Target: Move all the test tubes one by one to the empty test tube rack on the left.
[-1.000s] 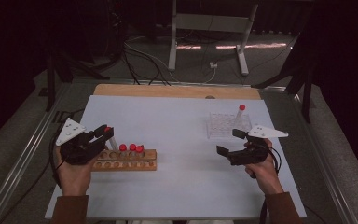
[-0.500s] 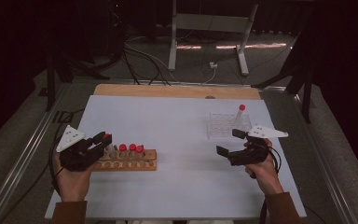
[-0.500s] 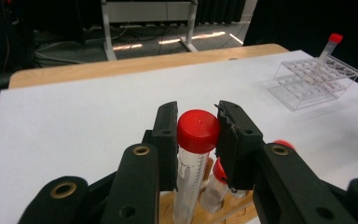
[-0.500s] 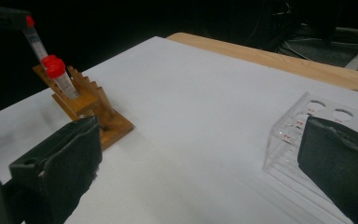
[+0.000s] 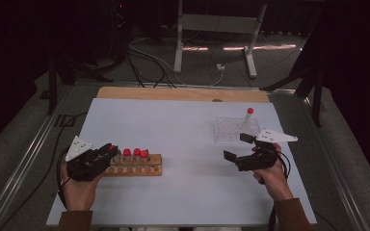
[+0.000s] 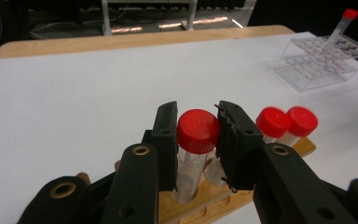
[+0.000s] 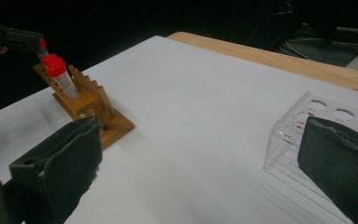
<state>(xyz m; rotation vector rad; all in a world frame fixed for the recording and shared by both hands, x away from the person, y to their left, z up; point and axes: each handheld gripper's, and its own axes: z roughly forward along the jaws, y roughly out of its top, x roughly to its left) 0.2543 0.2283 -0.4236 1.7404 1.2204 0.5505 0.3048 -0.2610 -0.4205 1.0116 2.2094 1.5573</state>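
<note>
Left gripper: 2 black jaws rose from the bottom edge, closed on 1 red-capped tube, pads pressed against its cap on both sides. Tube stood upright in a wooden rack, at its near end. 2 more red-capped tubes stood farther along the same rack, slightly blurred, touching each other. White table with a wooden far edge. Clear plastic rack sat at upper right, well apart, with 1 red-capped tube leaning in its far corner.

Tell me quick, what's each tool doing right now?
Left tool shut on red-capped tube in wooden rack. Right tool open, holding nothing. Nothing in the way.
</note>
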